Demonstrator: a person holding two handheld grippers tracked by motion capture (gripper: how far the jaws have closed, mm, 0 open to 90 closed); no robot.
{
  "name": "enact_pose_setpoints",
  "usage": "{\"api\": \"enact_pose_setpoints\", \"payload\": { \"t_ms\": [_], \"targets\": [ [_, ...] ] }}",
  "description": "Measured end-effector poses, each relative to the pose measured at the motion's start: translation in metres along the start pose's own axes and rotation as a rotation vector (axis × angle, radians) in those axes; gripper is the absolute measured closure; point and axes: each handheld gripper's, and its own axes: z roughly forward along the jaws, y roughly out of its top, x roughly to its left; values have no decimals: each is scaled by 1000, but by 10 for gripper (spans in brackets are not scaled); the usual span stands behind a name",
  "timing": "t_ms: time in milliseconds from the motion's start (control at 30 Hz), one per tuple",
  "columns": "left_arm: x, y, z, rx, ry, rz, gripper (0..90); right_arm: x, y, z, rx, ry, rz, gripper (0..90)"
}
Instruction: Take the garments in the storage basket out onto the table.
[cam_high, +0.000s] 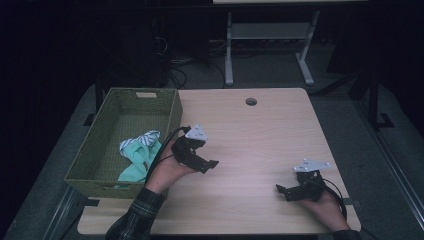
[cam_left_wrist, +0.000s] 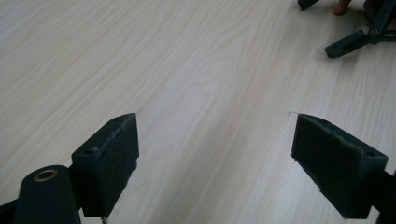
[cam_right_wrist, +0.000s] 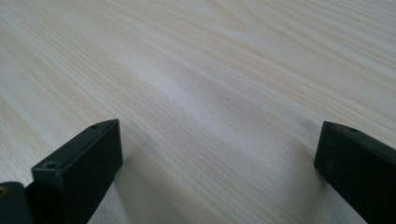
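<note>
Left hand-held gripper (cam_high: 212, 163) at centre-left of the high view, just right of the basket (cam_high: 172, 107), jaws spread wide with nothing between, pointing toward lower right. In the left gripper view, same gripper (cam_left_wrist: 215, 154) low over bare table (cam_left_wrist: 187, 70), jaws far apart at the bottom corners.

Right hand-held gripper (cam_high: 281, 191) at lower right of the high view, close to the table's (cam_high: 260, 130) near edge and not far from its right edge, jaws spread and empty, pointing left toward the frame's centre. In the right gripper view, same gripper (cam_right_wrist: 217, 154) over plain wood (cam_right_wrist: 210, 70), jaws wide at the bottom corners. Far off at the upper right of the left gripper view, the right gripper's jaws resting by the table surface.

Cloth (cam_high: 140, 155), mint with a striped white part, bunched inside the basket toward its near right corner, just left of the left gripper and apart from it. Long axis running roughly from upper right to lower left of the frame, striped end uppermost.

Basket at the left of the frame, overhanging the table's left edge, long axis running away from the near edge. Open wood between the two grippers and across the whole upper half of the table; small round hole (cam_high: 251, 101) near the far edge.
</note>
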Motion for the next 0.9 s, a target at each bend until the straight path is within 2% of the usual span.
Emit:
{"api": "enact_pose_setpoints", "payload": {
  "t_ms": [300,900],
  "targets": [
    [8,-1,-21,-35,29,-18,144,0,0,0,1,0,0,5],
    [19,-7,-44,-72,72,-47,144,0,0,0,-2,0,-5,5]
  ]
}}
